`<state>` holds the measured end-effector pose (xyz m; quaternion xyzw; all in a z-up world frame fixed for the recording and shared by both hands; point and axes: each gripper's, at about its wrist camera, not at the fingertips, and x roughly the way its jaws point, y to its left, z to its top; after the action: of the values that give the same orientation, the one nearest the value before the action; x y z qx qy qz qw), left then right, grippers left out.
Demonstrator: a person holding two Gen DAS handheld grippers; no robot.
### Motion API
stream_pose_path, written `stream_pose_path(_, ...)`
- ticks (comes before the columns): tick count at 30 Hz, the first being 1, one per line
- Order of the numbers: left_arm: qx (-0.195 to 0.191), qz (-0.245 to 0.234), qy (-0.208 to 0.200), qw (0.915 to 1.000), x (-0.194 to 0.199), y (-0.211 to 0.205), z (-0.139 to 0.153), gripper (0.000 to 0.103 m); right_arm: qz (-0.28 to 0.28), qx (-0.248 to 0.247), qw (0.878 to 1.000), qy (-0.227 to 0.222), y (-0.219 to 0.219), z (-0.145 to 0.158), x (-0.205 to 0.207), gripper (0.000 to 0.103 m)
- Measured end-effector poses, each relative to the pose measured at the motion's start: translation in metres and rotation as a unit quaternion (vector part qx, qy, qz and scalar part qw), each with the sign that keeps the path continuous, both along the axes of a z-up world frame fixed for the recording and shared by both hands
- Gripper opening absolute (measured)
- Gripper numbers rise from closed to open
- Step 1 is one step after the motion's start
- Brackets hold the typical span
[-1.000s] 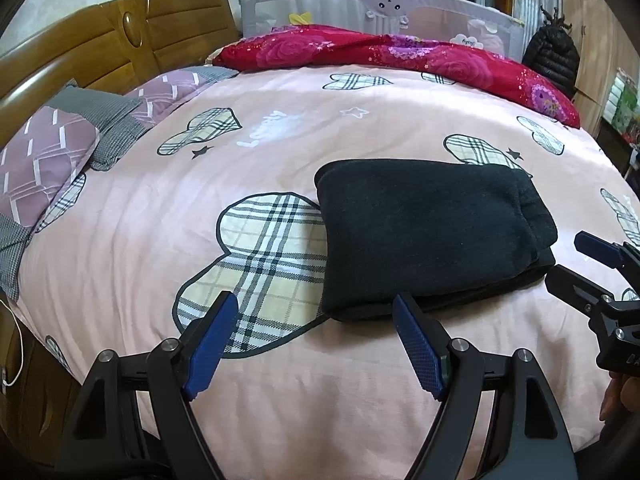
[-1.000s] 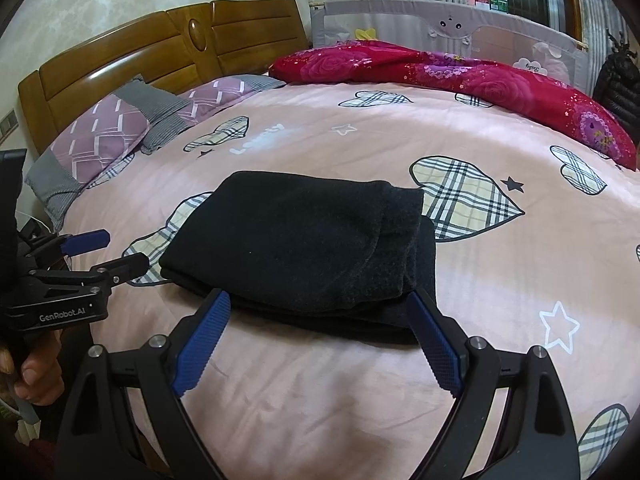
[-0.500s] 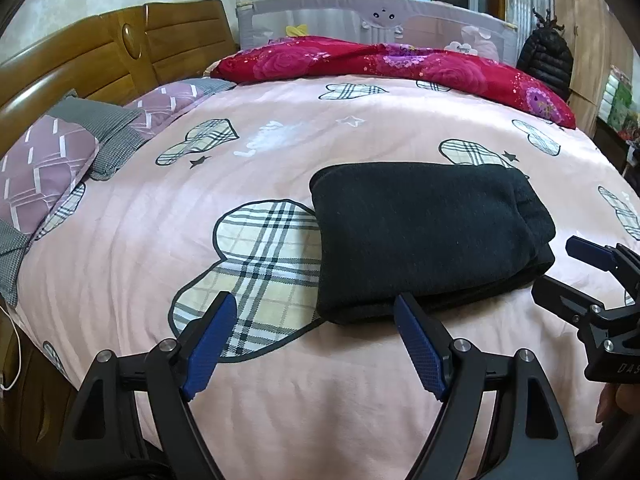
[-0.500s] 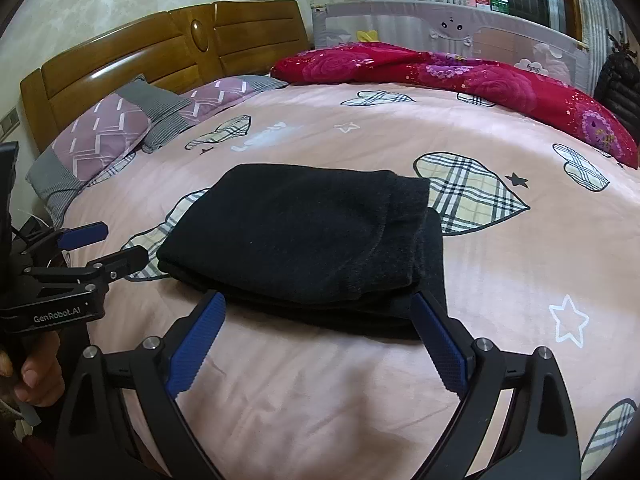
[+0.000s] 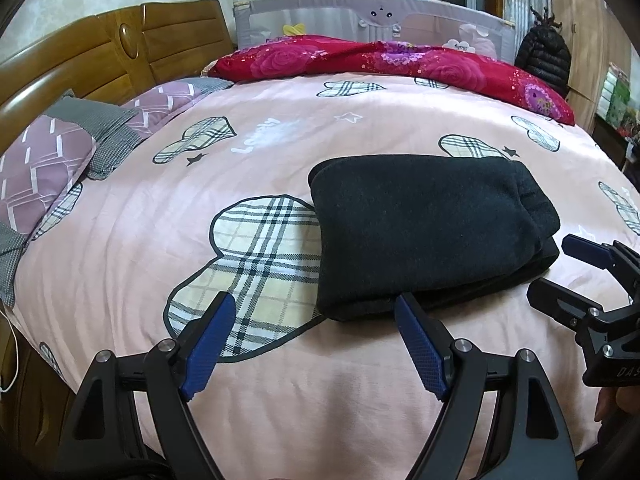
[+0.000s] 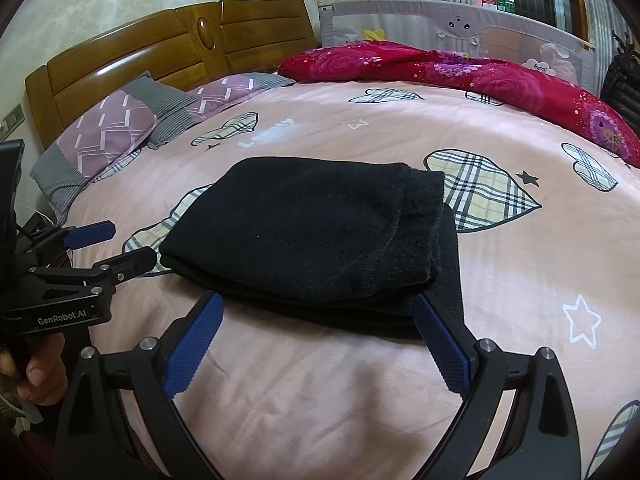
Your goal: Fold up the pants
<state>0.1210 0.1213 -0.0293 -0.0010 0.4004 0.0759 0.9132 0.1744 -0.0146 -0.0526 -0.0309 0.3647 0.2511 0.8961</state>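
The black pants [image 5: 432, 228] lie in a compact rectangular bundle on the pink bed cover [image 5: 160, 240], partly over a plaid heart print [image 5: 256, 264], near the front edge of the bed. Several layers are stacked, and at the right-hand end the top layer stops short of the ones under it, so a darker lower flap shows.

The left claw [image 5: 312, 336] hangs just in front of the bundle's near left corner, its blue pads wide apart and holding nothing. The right claw [image 6: 316, 330] sits in front of the bundle's near edge, jaws likewise spread and empty — the cloth lies beyond the tips, not between them. Each claw appears at the edge of the other's view, still apart from the pants.

Judging by the tidy stack, the folding looks finished or very close to it; the step in hand seems to be release and checking. If anything remains, the next move would call for evening up the offset right end — pinching that lower flap and tucking it flush without dragging the upper layers out of line. The soft, thick fabric would likely slump if lifted by one corner.
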Motion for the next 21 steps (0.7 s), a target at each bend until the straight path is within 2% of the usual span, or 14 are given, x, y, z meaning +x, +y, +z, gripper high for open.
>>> stream_pose_path(21,0.001,-0.008,0.001,1.0000,0.0036,-0.0010,-0.0040,0.082,0.004,0.002,1.000,0.004,0.0082,-0.0062,-0.0006,0.097)
